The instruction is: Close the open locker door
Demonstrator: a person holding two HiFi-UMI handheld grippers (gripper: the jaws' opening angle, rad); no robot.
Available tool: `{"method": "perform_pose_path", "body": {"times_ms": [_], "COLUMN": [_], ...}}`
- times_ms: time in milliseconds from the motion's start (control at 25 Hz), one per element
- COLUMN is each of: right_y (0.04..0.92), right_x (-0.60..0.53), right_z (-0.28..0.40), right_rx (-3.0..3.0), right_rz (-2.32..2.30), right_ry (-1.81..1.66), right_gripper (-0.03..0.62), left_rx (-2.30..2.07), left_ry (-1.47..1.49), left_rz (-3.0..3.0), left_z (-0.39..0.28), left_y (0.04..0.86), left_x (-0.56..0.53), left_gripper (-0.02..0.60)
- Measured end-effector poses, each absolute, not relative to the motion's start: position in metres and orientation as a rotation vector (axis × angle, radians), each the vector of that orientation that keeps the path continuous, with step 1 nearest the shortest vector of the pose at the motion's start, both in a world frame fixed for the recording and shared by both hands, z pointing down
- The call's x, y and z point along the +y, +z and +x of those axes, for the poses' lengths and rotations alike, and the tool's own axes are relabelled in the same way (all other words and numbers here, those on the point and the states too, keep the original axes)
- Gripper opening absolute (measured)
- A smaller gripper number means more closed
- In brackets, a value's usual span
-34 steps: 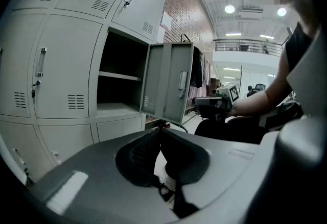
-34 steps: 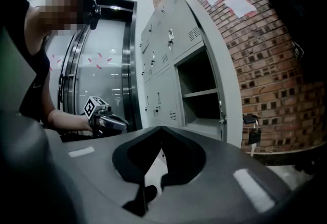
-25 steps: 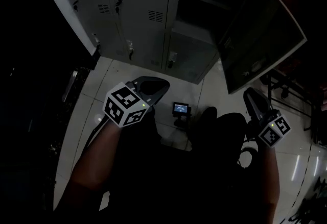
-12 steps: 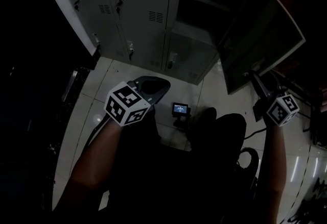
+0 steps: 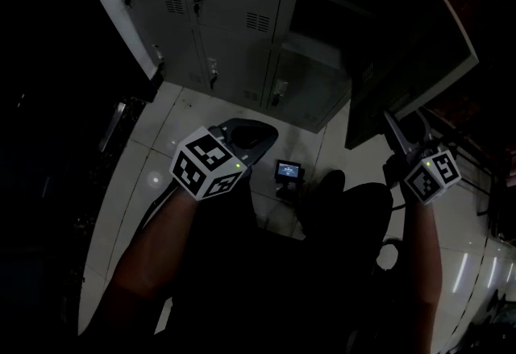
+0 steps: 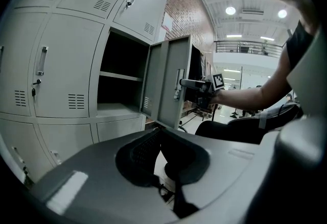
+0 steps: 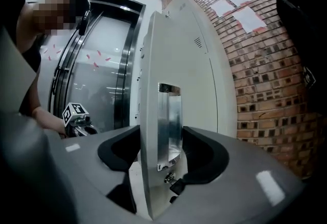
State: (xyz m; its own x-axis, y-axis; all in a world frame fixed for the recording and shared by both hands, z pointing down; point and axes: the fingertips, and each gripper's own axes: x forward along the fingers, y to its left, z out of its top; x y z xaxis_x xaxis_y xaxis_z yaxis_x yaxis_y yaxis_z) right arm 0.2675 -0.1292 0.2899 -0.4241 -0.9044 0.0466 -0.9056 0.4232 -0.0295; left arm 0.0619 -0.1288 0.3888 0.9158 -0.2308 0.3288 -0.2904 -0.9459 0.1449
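The locker door [image 7: 179, 65] stands swung well out from the grey locker bank [image 5: 234, 22], at the right side of its open, shelved compartment [image 6: 120, 85]. The right gripper [image 5: 401, 133] is at the door's free edge. Its jaws are closing with that edge and the metal handle plate [image 7: 170, 121] between them, a gap on each side. The left gripper [image 5: 246, 139] hangs low in front of the bank's closed doors, well apart from them, jaws slightly parted and nothing between them

Pale grey door [image 7: 196, 95]; red brick wall [image 7: 265, 65]
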Motion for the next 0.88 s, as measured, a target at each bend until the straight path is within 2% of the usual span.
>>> {"method": "perform_pose_path", "body": {"times_ms": [360,440,640,720,880], "right_y": [0.288,0.287,0.285,0.285,0.284], "right_x": [-0.158,-0.162,-0.184,-0.196,-0.225], "right_z": [0.223,0.214,0.189,0.178,0.16], "right_rx": [-2.304,-2.241,-2.285,-2.352,-2.448], "right_rz": [2.108,2.144,2.096,2.039,1.931], "right_ry": [-0.034,-0.072,-0.051,-0.027,-0.008], "right_gripper": [0.233,0.179,0.181,0.152,0.144], "left_rx": [-0.402,-0.403,-0.404,-0.405,-0.407], "left_ry": [0.457,0.456,0.447,0.444,0.439], "left_rz": [2.878,2.877,2.873,2.87,2.867], "left_z": [0.062,0.062,0.061,0.061,0.06], "left_y": [0.389,0.389,0.387,0.387,0.387], "left_x": [-0.129,-0.129,-0.129,-0.129,-0.129], "left_gripper": [0.012,0.012,0.012,0.012,0.012]}}
